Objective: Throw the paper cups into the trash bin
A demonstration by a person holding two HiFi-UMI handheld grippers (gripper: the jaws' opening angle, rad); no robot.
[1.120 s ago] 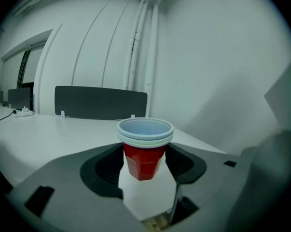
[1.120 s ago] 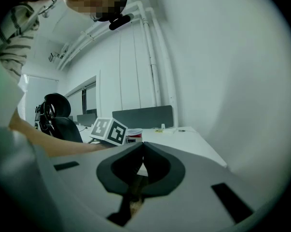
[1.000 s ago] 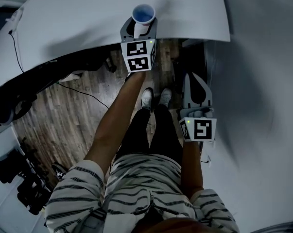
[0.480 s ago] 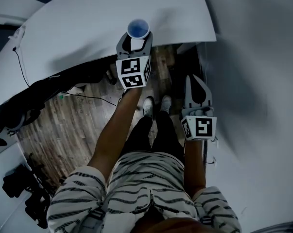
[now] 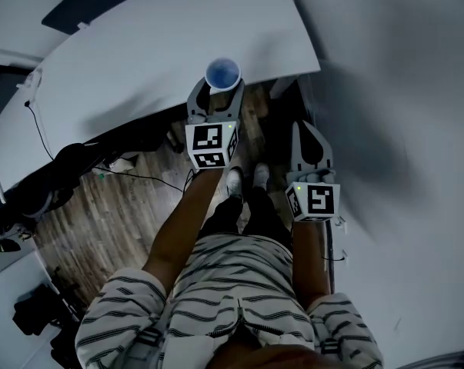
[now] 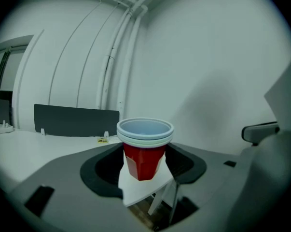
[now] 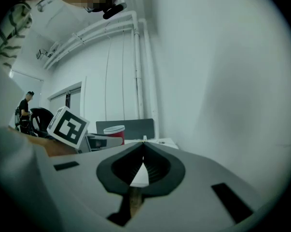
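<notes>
White table (image 5: 124, 68) with a dark divider (image 5: 101, 4) along its far edge, wood-plank floor (image 5: 101, 206) below, plain white wall (image 5: 401, 98) at right, pipes (image 6: 121, 57) running up it. Left gripper (image 5: 216, 102) pinches the cups (image 5: 222, 75), a red upright stack over the table's near edge; right gripper (image 5: 309, 141) has its jaws pressed together on nothing, low beside the wall. Versus 1 s ago: cups sit lower in head view, table corner has shifted left, right gripper has barely moved.
</notes>
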